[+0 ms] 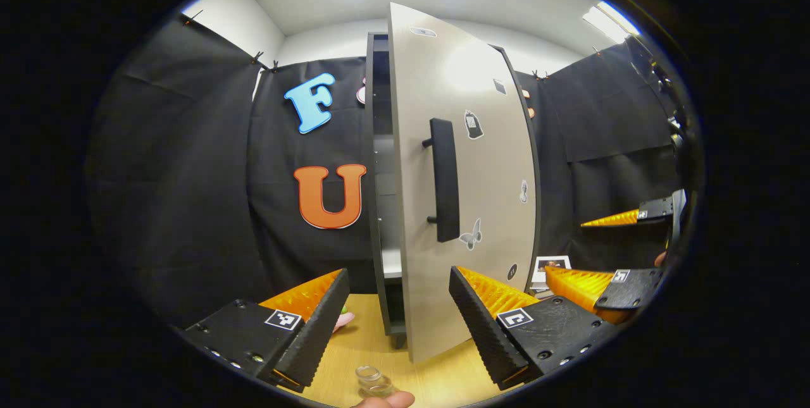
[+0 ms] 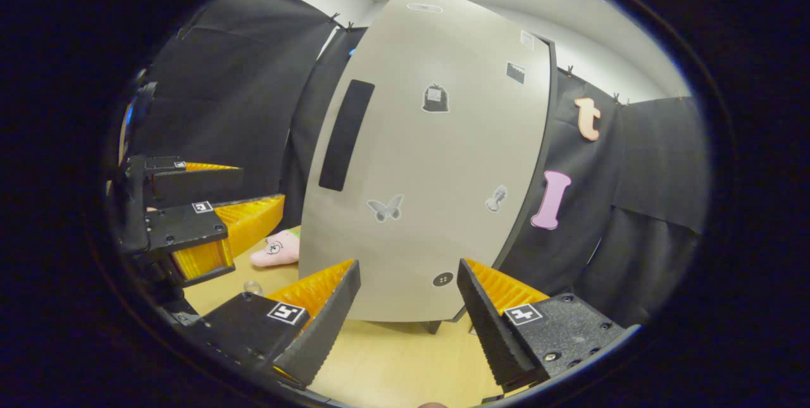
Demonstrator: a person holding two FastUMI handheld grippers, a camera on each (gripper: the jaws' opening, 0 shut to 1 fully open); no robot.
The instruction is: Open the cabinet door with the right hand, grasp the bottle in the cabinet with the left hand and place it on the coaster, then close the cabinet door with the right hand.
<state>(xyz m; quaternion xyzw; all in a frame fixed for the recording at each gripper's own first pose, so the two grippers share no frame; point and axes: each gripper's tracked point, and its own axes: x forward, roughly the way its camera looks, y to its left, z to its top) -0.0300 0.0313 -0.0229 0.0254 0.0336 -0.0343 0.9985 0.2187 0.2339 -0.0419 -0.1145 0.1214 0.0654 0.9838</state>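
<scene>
Pink toy [image 2: 276, 248]: lies on the wooden table [image 2: 405, 364], left of the cabinet door, near the left gripper.
Left gripper [image 1: 398, 300]: released, jaws wide apart, nothing between them; it faces the door's free edge. In the right gripper view it sits at the far left [image 2: 253, 196].
Bottle [image 1: 373, 381]: small clear bottle, upright on the table, low between the left gripper's fingers; a fingertip [image 1: 386, 401] lies just beside it. Coaster under it: cannot tell.
Cabinet [image 1: 378, 193]: dark frame, interior shelf partly visible.
Cabinet door [image 1: 471, 174]: ajar, swung partway out, stickers on its face.
Door handle [image 1: 444, 180]: dark vertical bar, untouched.
Right gripper [image 2: 408, 307]: released, fingers spread, close before the door's lower face, not touching it.
</scene>
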